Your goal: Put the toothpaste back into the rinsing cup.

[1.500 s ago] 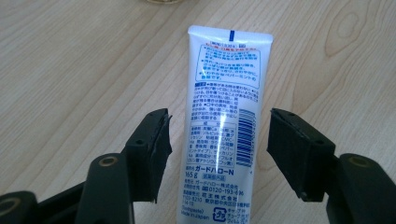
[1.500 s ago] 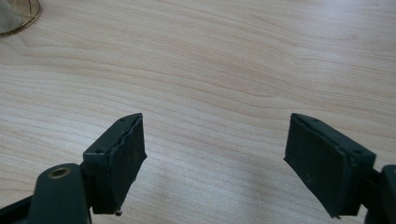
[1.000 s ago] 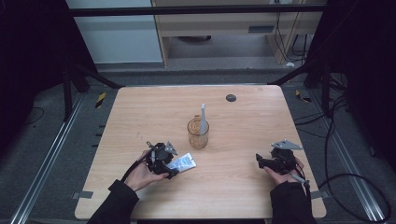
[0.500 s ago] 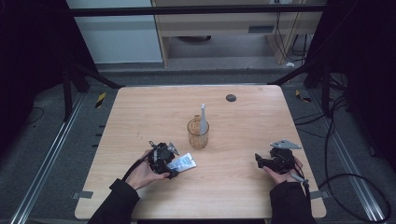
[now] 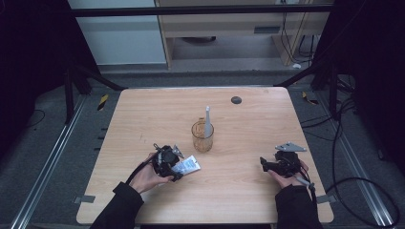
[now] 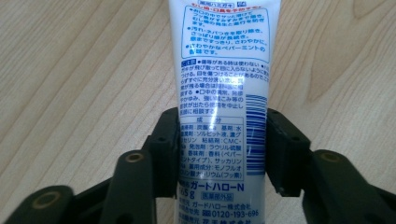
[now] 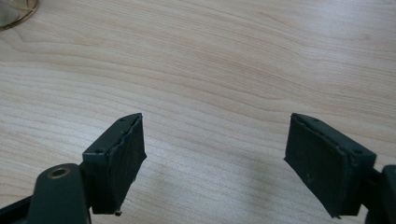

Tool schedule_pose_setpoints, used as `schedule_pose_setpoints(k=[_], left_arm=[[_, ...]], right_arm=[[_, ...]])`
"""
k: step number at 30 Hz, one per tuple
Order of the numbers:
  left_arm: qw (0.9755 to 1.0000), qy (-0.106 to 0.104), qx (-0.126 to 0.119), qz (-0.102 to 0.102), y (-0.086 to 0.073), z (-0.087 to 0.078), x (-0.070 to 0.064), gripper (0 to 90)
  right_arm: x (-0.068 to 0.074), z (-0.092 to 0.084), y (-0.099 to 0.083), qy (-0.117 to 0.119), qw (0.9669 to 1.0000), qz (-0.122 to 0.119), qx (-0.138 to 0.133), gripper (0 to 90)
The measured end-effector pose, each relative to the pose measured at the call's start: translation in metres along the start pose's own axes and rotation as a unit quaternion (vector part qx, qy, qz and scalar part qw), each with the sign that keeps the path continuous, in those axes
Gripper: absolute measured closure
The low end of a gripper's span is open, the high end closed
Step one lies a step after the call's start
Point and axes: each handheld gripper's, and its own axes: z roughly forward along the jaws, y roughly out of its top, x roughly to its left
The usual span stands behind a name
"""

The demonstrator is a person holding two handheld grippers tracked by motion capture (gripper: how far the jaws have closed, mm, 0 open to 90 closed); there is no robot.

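two grippers low over the near half of the wooden table [image 5: 143, 119], one toward each near corner. left gripper [image 6: 223, 140] set astride a white toothpaste tube [image 6: 223, 93] lying flat on the wood near the front-left corner, label side up, long axis running away between the jaws; jaws just been closing, pads now against both flanks of the tube, so clamped on it across its width, probably to lift it without rolling. same tube seen from above [image 5: 186, 166] poking out toward the middle of the table, just short of a clear glass mug [image 5: 202, 137] standing upright near the centre with a pale toothbrush [image 5: 208, 121] leaning in it, likely the place meant for the tube. right gripper [image 7: 215, 158] spread wide over bare wood near the front-right corner [image 5: 267, 164], holding nothing, apparently parked out of the way. small dark disc [image 5: 236, 100] near the far edge, well apart
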Motion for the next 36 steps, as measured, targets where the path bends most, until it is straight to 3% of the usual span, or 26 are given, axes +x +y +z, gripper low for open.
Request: schedule_pose_setpoints(k=[6,12,18,21,23,27,32,36], left_arm=[[0.9999,0.004,-0.009,-0.008,-0.002,-0.005,-0.002,63.7],[0.9994,-0.009,-0.020,-0.026,-0.008,-0.010,0.001,67.4],[0.9979,-0.004,-0.051,-0.038,-0.014,-0.031,0.004,68.3],[0.9958,0.005,-0.074,-0.053,-0.018,-0.043,0.006,68.4],[0.9938,0.015,-0.091,-0.062,-0.020,-0.051,0.008,68.4],[0.9874,0.038,-0.130,-0.082,-0.023,-0.065,0.012,68.3],[0.9765,0.072,-0.171,-0.109,-0.024,-0.073,0.017,68.3],[0.9657,0.103,-0.199,-0.131,-0.022,-0.076,0.020,68.3]], right_arm=[[-0.002,0.000,-0.001,-0.001,1.0000,0.003,0.001,20.0],[-0.004,-0.002,-0.002,-0.002,1.0000,0.004,-0.001,20.2],[-0.004,-0.002,-0.002,-0.003,1.0000,0.007,0.000,20.3],[-0.004,-0.004,-0.002,-0.004,1.0000,0.005,-0.003,20.4],[-0.004,-0.004,-0.002,-0.005,1.0000,0.005,-0.004,20.4],[-0.004,-0.004,-0.002,-0.007,1.0000,0.004,-0.005,20.5],[-0.004,-0.005,-0.003,-0.009,0.9999,0.003,-0.007,20.3],[-0.003,-0.007,-0.002,-0.010,0.9998,0.006,-0.016,19.2]])
